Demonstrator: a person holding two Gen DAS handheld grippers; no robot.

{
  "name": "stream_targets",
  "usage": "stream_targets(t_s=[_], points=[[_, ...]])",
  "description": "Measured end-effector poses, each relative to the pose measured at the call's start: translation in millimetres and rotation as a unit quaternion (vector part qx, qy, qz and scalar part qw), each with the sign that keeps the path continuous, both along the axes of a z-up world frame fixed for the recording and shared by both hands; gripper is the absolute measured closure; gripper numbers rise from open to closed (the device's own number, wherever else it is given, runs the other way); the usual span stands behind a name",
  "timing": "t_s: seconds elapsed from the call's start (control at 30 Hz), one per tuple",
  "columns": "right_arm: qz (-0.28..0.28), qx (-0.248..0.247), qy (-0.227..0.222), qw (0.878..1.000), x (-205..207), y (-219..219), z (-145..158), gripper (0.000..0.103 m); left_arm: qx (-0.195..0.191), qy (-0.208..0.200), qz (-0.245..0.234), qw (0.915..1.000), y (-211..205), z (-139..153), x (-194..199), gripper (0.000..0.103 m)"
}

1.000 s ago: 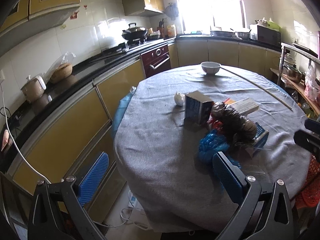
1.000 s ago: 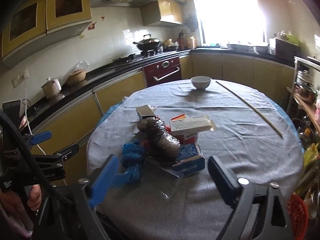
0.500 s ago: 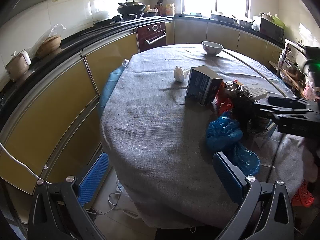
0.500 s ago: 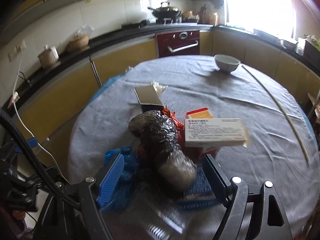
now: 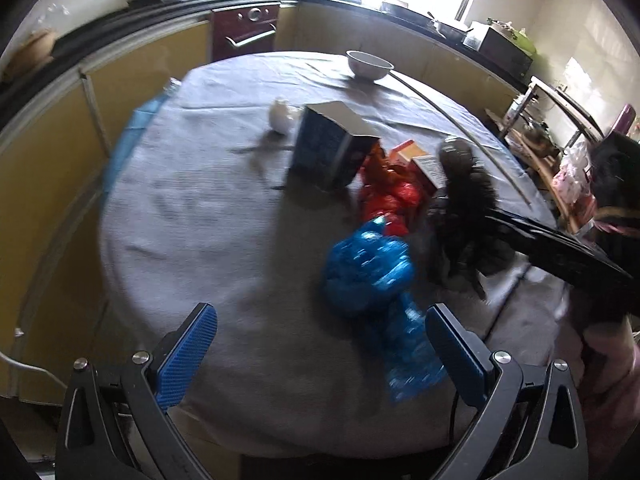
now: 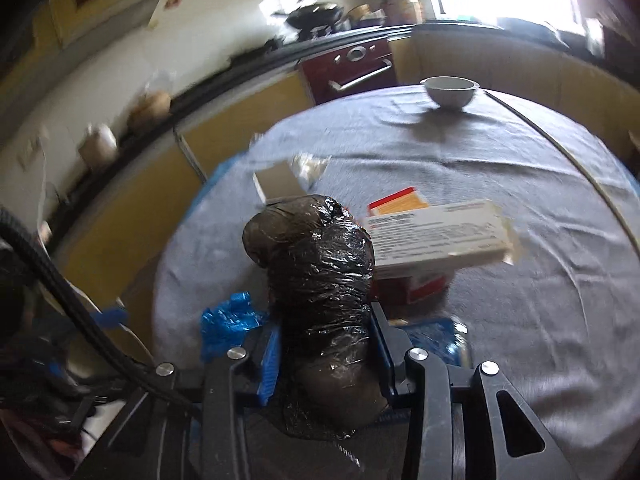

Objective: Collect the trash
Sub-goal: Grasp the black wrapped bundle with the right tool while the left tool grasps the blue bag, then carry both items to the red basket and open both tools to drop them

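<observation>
A heap of trash lies on the round grey-clothed table (image 5: 200, 220). In the right wrist view my right gripper (image 6: 324, 324) is closing its jaws, and the blue pads press both sides of a black plastic bundle (image 6: 316, 256). A white carton (image 6: 436, 236) leans against that bundle, on top of a red-orange box (image 6: 396, 202). In the left wrist view my left gripper (image 5: 320, 316) is open and held low over the table, with a crumpled blue bag (image 5: 368, 268) just beyond its fingers. A red bag (image 5: 388, 192) and a dark blue box (image 5: 328, 144) lie further back.
A white bowl (image 5: 370, 65) stands at the far side, and a thin stick (image 6: 580, 168) runs along the table's right side. A white crumpled wad (image 5: 282, 116) lies left of the blue box. Yellow cabinets and an oven curve round behind. A person's hand (image 5: 612, 352) is at right.
My right gripper has come down and forward onto the black bundle and closed on it. My left gripper has dropped and tilted down towards the blue bag.
</observation>
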State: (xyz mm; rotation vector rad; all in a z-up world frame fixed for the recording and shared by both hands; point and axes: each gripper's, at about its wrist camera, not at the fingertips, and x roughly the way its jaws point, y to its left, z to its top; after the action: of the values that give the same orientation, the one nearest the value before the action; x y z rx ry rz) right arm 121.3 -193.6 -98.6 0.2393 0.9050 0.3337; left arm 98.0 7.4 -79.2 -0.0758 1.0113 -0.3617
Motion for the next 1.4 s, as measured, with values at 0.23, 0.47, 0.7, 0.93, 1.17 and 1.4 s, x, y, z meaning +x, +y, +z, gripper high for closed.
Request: stream_targets(t_s=[0.23, 0.47, 0.7, 0.93, 1.17, 1.4], points=[[-0.052, 0.07, -0.031, 0.996, -47.0, -50.5, 24.0, 0.061, 0.01, 0.008, -0.014, 0.9998, -33.7, -13.4, 27.7, 0.003], [-0.116, 0.086, -0.038, 0.989, -111.3, -102.9, 22.0, 0.061, 0.003, 0.038, -0.023, 0.999, -43.9, -35.2, 39.5, 0.041], [-0.197, 0.094, -0.034, 0.975, -170.4, -159.9, 5.1, 0.061, -0.004, -0.002, -0.016, 0.9999, -37.8, -14.4, 26.5, 0.052], [-0.268, 0.094, -0.042, 0.958, -215.6, -206.5, 3.9, 0.061, 0.014, -0.082, -0.031, 0.9961, -46.1, 32.8, -7.6, 0.053], [-0.343, 0.09, -0.046, 0.934, -271.2, -256.5, 3.7, 0.061, -0.006, -0.13, -0.168, 0.9773, -122.7, 74.6, -45.9, 0.053], [-0.403, 0.103, -0.031, 0.909, -331.6, -292.1, -16.1, 0.06, -0.011, -0.119, -0.331, 0.936, -246.4, 69.4, -88.7, 0.053]])
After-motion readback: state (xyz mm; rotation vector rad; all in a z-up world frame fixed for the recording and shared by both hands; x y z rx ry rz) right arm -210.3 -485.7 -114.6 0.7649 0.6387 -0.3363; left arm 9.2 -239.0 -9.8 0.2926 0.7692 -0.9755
